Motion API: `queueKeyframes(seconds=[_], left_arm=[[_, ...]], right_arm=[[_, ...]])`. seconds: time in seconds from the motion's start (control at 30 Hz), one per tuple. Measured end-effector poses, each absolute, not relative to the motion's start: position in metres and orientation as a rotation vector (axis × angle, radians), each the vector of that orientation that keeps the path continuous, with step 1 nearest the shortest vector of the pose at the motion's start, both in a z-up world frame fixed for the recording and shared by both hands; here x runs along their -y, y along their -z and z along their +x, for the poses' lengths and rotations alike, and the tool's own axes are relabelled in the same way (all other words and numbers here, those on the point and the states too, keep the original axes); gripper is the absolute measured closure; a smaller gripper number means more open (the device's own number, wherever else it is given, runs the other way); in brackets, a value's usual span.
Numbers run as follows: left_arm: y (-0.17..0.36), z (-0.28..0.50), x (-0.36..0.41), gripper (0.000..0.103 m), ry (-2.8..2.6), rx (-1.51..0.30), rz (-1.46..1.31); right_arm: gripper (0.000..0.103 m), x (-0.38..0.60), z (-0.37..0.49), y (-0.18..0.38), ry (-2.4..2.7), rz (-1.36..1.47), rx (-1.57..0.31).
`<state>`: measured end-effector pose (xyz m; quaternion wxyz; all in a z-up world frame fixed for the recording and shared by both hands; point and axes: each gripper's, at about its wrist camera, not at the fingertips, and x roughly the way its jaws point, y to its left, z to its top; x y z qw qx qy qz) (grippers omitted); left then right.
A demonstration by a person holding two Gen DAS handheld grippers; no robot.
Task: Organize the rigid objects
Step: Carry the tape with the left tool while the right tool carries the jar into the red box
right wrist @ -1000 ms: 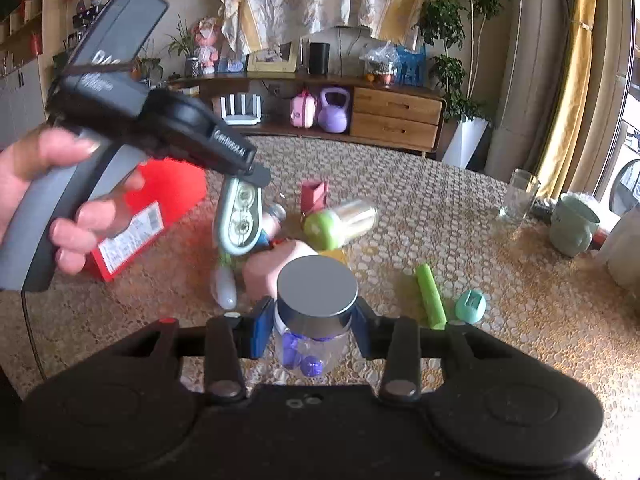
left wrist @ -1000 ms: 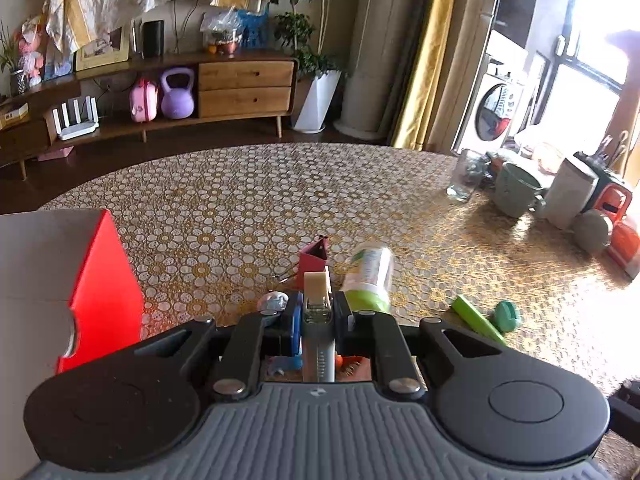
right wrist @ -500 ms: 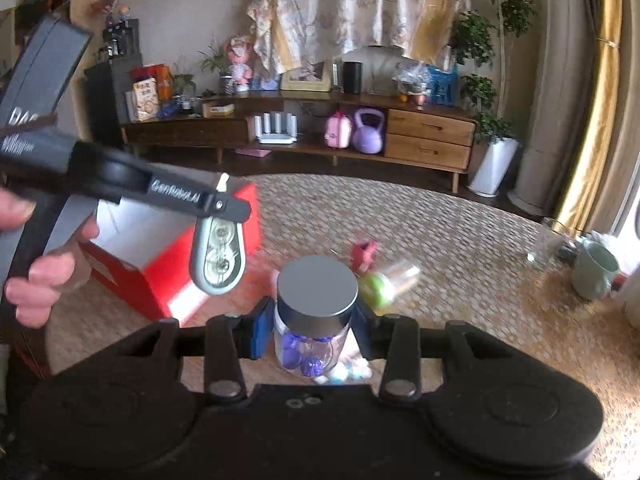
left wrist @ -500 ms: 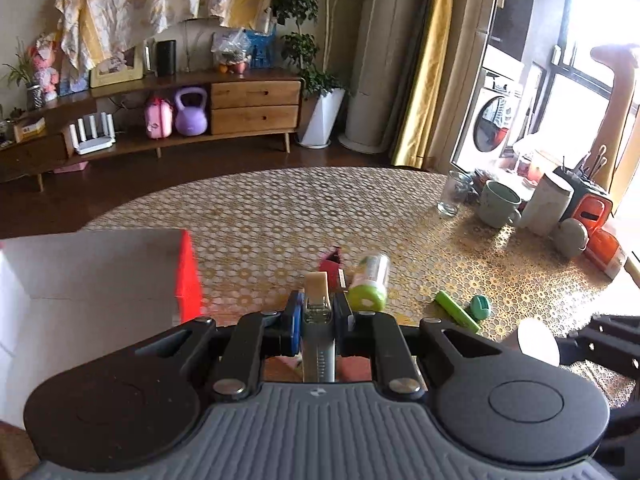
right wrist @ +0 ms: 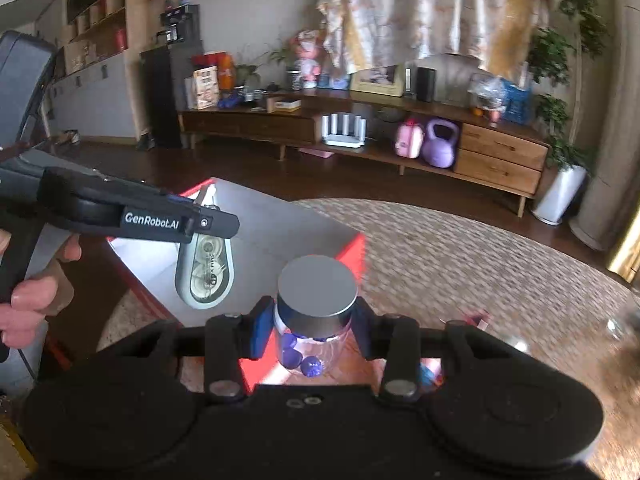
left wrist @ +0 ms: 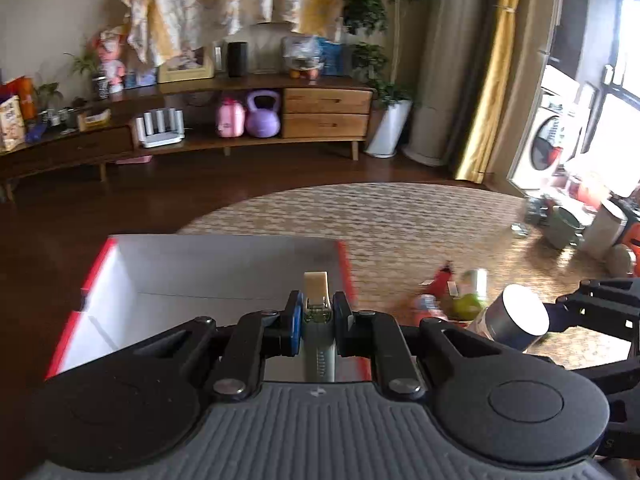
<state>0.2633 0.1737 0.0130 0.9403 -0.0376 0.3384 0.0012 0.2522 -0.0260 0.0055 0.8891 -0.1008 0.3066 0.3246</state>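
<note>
A person is carrying two things above an open red box (left wrist: pixel 224 280) at the table's near left, presumably to drop them in: the left gripper (left wrist: pixel 316 320), fingers clamping a correction-tape dispenser (right wrist: pixel 204 272), and the right gripper (right wrist: pixel 308 330), fingers gripping a silver-lidded jar (right wrist: pixel 316 312) of blue beads.

Left gripper (left wrist: pixel 316 316) hangs over the open box (left wrist: pixel 224 272), correction-tape dispenser (left wrist: pixel 317 308) pinched between its pads, sticking fwd above the box interior. Box sits on the table (left wrist: pixel 400 216) at its near-left edge. Right gripper (right wrist: pixel 310 328) is just right of the left one, jar (right wrist: pixel 314 320) upright between its pads, over the box's right corner. Rt of the box on the table: bottle (left wrist: pixel 470 292) lying down w/ small items beside it. Far right edge: mug (left wrist: pixel 564 226) + containers. Sideboard (left wrist: pixel 200 120) behind, against the wall.
</note>
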Motion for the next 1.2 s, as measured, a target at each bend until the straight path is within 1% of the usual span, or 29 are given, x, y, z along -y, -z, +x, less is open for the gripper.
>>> queueKeyframes(seconds=[0.27, 0.57, 0.97, 1.2], left_arm=[[0.003, 0.279, -0.23, 0.087, -0.114, -0.73, -0.045], [0.041, 0.305, -0.284, 0.087, -0.223, -0.827, -0.025], [0.085, 0.324, -0.301, 0.087, -0.239, -0.958, 0.017], [0.09, 0.33, -0.299, 0.087, -0.237, -0.987, 0.036]], right_arm=[[0.062, -0.041, 0.281, 0.024, -0.728, -0.243, -0.699], [0.062, -0.096, 0.301, 0.064, -0.757, -0.337, -0.81], [0.062, -0.124, 0.305, 0.09, -0.739, -0.416, -0.941], [0.061, -0.127, 0.309, 0.09, -0.728, -0.419, -0.95]])
